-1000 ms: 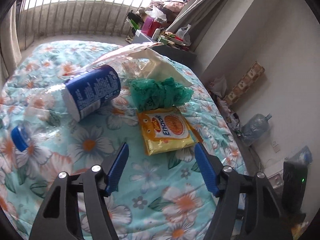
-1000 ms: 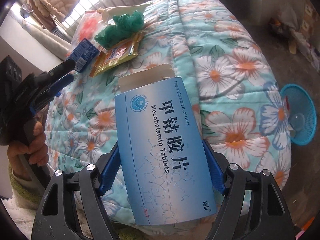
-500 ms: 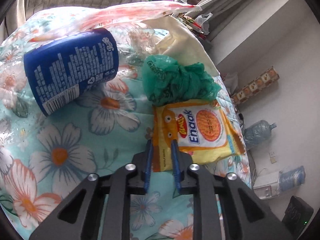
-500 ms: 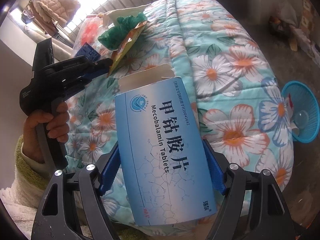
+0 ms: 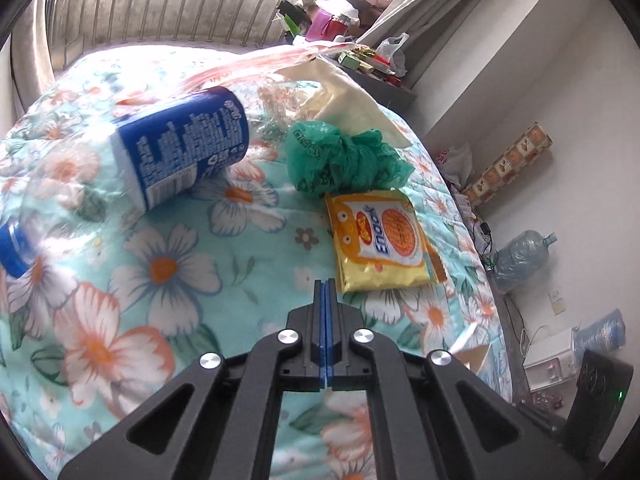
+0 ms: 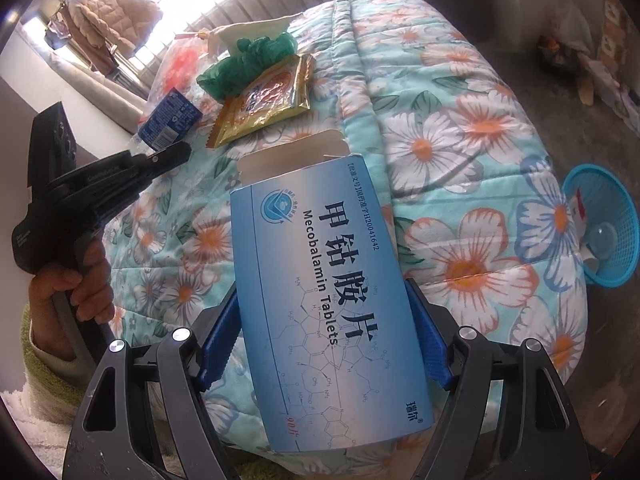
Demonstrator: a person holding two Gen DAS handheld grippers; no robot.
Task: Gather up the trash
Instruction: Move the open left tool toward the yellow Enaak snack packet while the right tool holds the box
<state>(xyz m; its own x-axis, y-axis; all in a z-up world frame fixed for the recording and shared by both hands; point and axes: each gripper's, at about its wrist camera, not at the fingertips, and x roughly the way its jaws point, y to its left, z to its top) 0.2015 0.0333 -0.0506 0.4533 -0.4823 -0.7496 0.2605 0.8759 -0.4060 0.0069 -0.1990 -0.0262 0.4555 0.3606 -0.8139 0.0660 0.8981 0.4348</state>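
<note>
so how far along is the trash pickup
Done: some trash already sits in the blue basket on the floor. In hand: the right gripper is shut on the tablet box. Left: the left gripper is shut and empty; snack packet, green bag and bottle lie on the bed.

Snack pkt on bed, beside bag

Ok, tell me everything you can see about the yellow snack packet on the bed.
The yellow snack packet is a flat, shiny foil-like sachet with jagged end seals, printed with a round orange cracker picture and a cartoon face. It lies flat on the floral quilt, one end against the crumpled green plastic bag. Neither gripper touches it.
</note>
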